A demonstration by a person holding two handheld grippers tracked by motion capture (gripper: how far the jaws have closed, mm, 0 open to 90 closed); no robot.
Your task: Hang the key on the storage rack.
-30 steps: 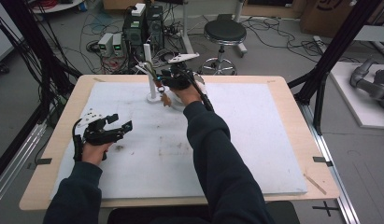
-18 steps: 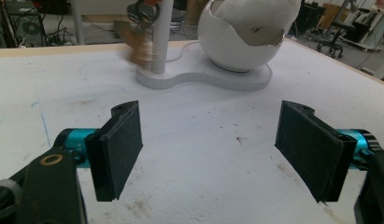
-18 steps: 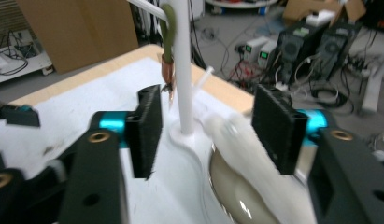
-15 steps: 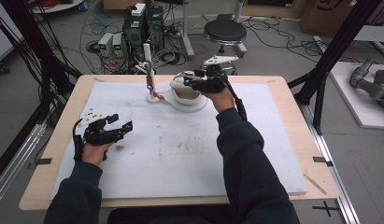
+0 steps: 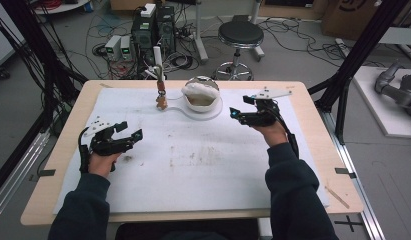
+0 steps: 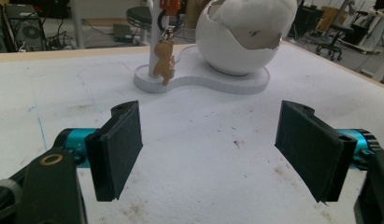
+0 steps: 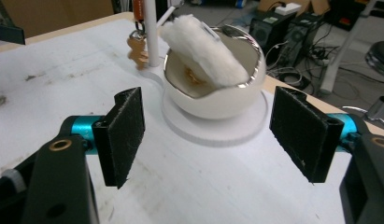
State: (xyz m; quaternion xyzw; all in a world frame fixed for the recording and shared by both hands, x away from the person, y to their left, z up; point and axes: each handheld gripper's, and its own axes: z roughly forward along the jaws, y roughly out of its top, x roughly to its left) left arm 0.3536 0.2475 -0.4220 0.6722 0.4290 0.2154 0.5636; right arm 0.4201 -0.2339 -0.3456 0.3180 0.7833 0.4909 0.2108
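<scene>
My right tongs [image 5: 238,114] have just been opening, empty — left tongs [image 5: 133,139] wide too — beside the white egg-shaped ceramic bowl [image 5: 200,99] holding soft, light white fluffy padding [image 7: 203,46], best pinched at its raised edge.

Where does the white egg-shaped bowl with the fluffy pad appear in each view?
High view: the bowl is at the table's far edge, near the middle.
Left gripper view: the bowl is at the top, right of centre.
Right gripper view: the bowl is upper centre.
Shared landmark: the white post beside it.
</scene>
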